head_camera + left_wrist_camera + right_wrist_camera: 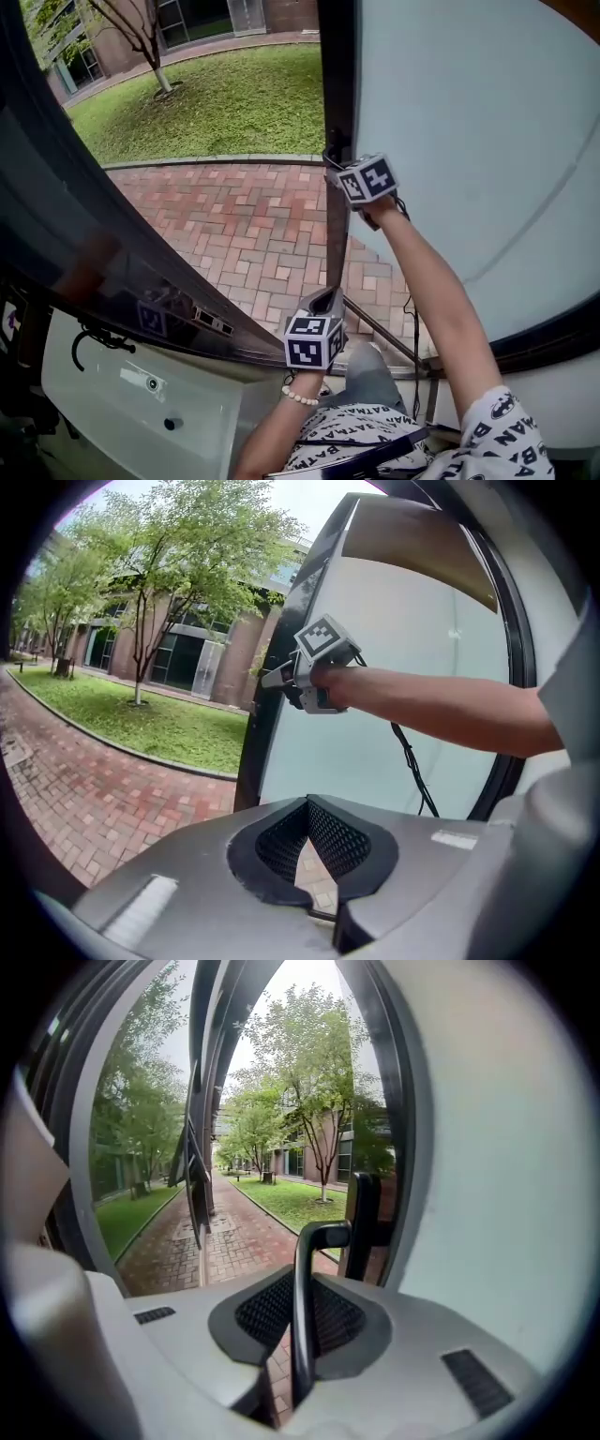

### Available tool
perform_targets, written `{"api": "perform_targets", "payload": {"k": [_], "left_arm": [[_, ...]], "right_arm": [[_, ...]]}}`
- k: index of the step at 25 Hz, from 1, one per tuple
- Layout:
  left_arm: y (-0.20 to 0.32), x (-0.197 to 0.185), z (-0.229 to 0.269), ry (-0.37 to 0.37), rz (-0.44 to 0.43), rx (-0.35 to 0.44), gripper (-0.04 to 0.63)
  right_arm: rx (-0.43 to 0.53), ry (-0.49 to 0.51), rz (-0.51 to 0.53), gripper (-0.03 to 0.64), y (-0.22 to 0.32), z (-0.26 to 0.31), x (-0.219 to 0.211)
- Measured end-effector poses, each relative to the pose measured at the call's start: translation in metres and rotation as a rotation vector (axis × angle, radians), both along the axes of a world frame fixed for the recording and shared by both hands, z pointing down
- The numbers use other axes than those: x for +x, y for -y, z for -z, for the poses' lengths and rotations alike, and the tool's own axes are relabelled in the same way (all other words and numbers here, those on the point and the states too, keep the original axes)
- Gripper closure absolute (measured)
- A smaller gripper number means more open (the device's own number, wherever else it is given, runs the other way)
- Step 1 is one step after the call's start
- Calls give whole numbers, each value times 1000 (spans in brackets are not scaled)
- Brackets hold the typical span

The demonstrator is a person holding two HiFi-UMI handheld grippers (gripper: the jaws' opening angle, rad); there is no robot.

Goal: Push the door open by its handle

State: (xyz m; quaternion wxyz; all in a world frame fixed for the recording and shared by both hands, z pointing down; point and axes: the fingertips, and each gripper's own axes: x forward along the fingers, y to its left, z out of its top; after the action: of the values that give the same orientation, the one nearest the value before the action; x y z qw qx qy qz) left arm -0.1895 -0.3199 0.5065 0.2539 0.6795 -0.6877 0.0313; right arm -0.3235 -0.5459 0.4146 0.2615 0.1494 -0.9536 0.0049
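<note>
Red brick paving (253, 225) and a green lawn lie outside. At left, the left gripper (307, 803) hangs free, jaws together on nothing. Further right, the right gripper (302, 1288) clamps the slim black vertical bar handle (323, 1234), bent over at its top toward the black-framed, frosted-glass door (469, 141), which stands open.

Handle (299, 1326) lower end hidden inside right claw (300, 1314).
</note>
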Motion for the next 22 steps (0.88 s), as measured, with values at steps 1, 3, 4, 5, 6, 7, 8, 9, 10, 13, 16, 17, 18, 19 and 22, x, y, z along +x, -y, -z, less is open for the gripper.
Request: {"api": "perform_targets", "payload": {"k": [1,3,4,5,6,7,8,9,10,13,16,17,18,19,22], "left_arm": [[5,0,3,-1,-6,-4,603],[16,-1,4,-2,-15,-12,603],[22,-2,2,-3,-19,-15,603],[27,-4,-1,-3,-24,-18,603],[31,-6,-4,-2,-27,-20,603],[36,-8,-7,-1,-30,-22,603],[42,-10,-9,-1,-33,-24,603],[48,-12,-11,0,-34,-27,603],[56,-14,-12,0,-36,-29,603],[79,-18,-17,-4,-44,-32,603],[98,-19,-17,-16,-62,-29,603],[104,-19,-15,-17,-68,-27,603],[111,-19,-13,-19,-73,-26,603],[118,-19,-11,-22,-79,-26,603],[144,-14,-7,-29,-102,-28,603]], "right_arm": [[0,-2,-21,554,13,4,3],[8,-6,-61,554,38,8,7],[11,-5,-79,554,50,8,8],[12,-4,-97,555,61,8,10],[13,-2,-113,554,71,6,12],[15,-1,-128,555,81,5,14],[17,2,-142,555,90,4,17],[18,7,-155,555,100,4,21],[17,13,-167,555,111,4,25],[19,22,-198,555,141,1,37],[27,21,-226,555,167,0,44],[28,20,-234,555,175,1,46],[29,19,-244,555,183,3,49],[30,16,-255,555,192,5,53],[25,7,-290,555,224,7,66]]}}
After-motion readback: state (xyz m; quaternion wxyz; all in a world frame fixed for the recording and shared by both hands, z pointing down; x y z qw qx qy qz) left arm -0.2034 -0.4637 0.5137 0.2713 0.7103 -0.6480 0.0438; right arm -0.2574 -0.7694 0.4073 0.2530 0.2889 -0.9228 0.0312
